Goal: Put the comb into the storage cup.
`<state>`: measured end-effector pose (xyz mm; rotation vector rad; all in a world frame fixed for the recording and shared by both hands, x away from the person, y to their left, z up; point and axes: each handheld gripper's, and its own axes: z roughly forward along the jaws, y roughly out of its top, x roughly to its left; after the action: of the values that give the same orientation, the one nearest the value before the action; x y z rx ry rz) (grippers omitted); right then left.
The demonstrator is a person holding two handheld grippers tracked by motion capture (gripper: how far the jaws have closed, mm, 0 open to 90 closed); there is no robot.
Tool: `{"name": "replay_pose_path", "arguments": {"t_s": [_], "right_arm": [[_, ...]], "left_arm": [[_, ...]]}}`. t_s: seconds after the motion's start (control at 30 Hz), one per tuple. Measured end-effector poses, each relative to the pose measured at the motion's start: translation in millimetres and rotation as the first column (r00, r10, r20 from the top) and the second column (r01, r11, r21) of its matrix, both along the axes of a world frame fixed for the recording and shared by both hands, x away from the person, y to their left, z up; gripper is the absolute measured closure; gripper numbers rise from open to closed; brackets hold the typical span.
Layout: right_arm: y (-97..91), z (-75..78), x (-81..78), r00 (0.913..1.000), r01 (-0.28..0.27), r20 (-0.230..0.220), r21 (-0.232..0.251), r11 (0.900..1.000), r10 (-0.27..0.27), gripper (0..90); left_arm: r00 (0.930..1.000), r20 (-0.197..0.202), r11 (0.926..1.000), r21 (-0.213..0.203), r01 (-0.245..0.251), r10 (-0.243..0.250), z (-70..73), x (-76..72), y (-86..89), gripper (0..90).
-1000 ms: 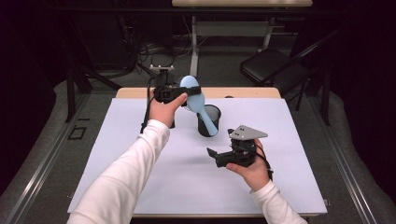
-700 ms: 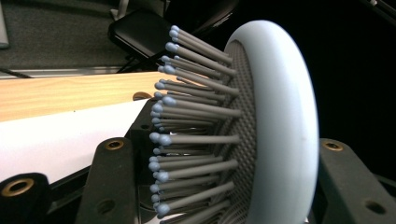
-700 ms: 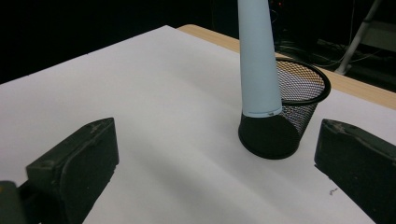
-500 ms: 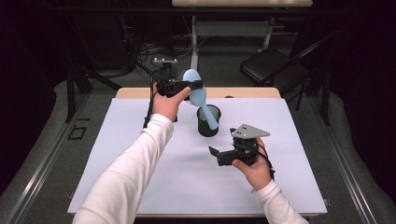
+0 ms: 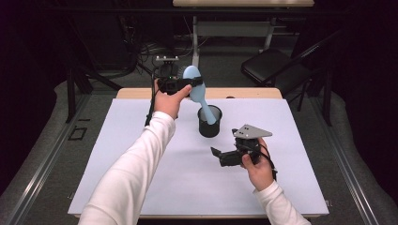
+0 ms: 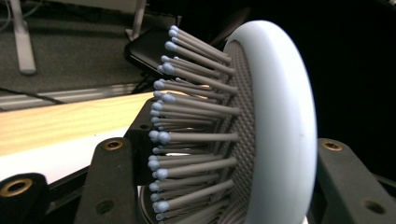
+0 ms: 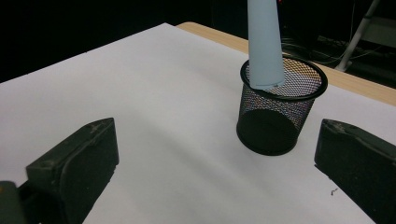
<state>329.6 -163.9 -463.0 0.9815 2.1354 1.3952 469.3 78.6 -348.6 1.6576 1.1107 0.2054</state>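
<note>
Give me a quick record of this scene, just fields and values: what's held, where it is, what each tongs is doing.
held item: light blue hairbrush
holder: left tongs, shut on the brush head
brush handle: tip at the rim of the black mesh cup
cup: upright on the white table
right tongs: open, holding nothing, jaws toward the cup

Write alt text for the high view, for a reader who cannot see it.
The left gripper holds a pale blue hairbrush by its head, handle end at the rim of a black mesh cup on the white table. The right gripper rests open nearby, holding nothing.
</note>
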Motion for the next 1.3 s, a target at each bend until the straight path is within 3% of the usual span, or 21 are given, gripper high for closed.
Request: {"name": "replay_pose_path", "arguments": {"t_s": [0.37, 0.5, 0.83, 1.3], "right_arm": [[0.1, -0.8, 0.2, 1.0, 0.001, -0.001, -0.005, 1.0, -0.001, 0.0], [0.4, -1.2, 0.1, 1.0, 0.004, -0.002, -0.006, 1.0, -0.004, 0.0], [0.7, -1.7, 0.2, 1.0, 0.004, -0.004, -0.011, 0.9999, -0.004, 0.0], [0.4, -2.6, 0.8, 1.0, 0.004, -0.001, -0.015, 0.9999, -0.004, 0.0]], "left_arm": [[0.9972, 0.072, 0.9996, 0.017, -0.022, 0.021, -1.8, 2.6, 2.8, 48.0], [0.9939, 0.104, 0.9993, -0.005, -0.037, 0.038, -4.2, 2.2, 4.1, 48.3], [0.9905, 0.118, 0.9971, -0.038, -0.066, 0.07, -14.3, 5.6, 10.0, 48.5], [0.9875, 0.131, 0.9958, -0.037, -0.083, 0.088, -29.2, 9.4, 6.1, 48.8]]}}
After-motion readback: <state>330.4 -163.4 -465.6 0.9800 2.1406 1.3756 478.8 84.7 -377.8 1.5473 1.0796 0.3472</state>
